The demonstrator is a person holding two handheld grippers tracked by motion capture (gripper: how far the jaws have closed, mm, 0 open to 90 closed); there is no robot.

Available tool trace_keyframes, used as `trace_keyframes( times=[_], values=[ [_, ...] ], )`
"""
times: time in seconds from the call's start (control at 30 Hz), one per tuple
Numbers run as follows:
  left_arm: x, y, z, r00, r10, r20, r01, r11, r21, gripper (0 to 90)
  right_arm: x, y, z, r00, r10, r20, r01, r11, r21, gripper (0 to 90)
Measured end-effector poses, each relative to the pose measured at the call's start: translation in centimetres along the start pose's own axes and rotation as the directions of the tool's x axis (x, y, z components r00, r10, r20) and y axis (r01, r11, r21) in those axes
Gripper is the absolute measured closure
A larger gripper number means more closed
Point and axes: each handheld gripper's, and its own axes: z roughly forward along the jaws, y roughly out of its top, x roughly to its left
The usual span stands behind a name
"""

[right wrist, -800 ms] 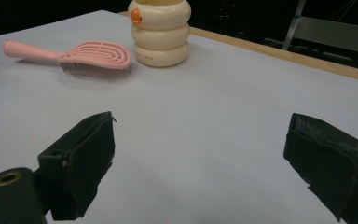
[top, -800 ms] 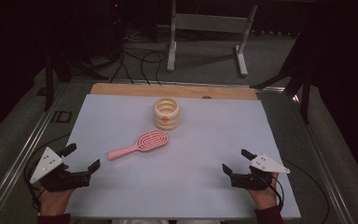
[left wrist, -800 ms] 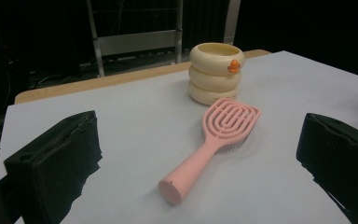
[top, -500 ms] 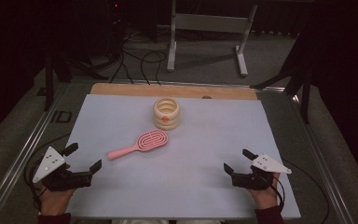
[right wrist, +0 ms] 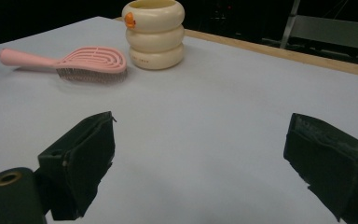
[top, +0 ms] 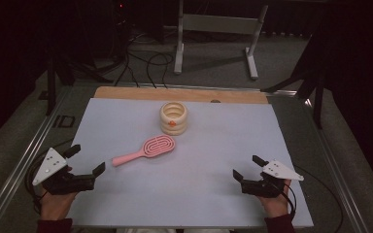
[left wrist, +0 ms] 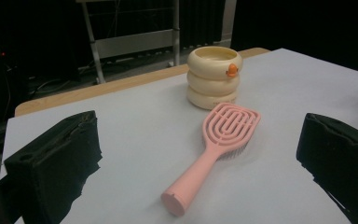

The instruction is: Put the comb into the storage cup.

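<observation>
Left tool [top: 85, 160] rests at the near left edge of the white worktop [top: 213, 145], jaws released and empty. Right tool [top: 248, 166] sits at the near right, likewise released and empty. The pink hairbrush [top: 145, 149] lies flat mid-worktop, bristles down, just in front of the cream ringed cup [top: 173, 117], apart from both tools.

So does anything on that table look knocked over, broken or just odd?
Nothing stands out. The pink hairbrush lies flat, bristles down, on the white table cover, and the cream ringed cup stands upright just behind it. No spill or damage shows.
</observation>
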Motion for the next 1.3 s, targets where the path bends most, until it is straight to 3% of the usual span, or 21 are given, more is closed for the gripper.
trace_keyframes(
  times=[0.7, 1.3],
  values=[
    [0.3, 1.7, 3.0, 0.9975, 0.053, 0.046, -0.057, 0.9958, 0.072, 0.1, -0.2, -0.1, 0.1, 1.0000, 0.005, 0.002, -0.005, 1.000, -0.005, 8.7],
    [0.6, 3.3, 5.8, 0.9914, 0.103, 0.080, -0.114, 0.9826, 0.147, 0.1, -0.2, -0.2, 0.2, 1.0000, 0.009, 0.003, -0.009, 1.000, 0.000, 8.7]
  ],
)
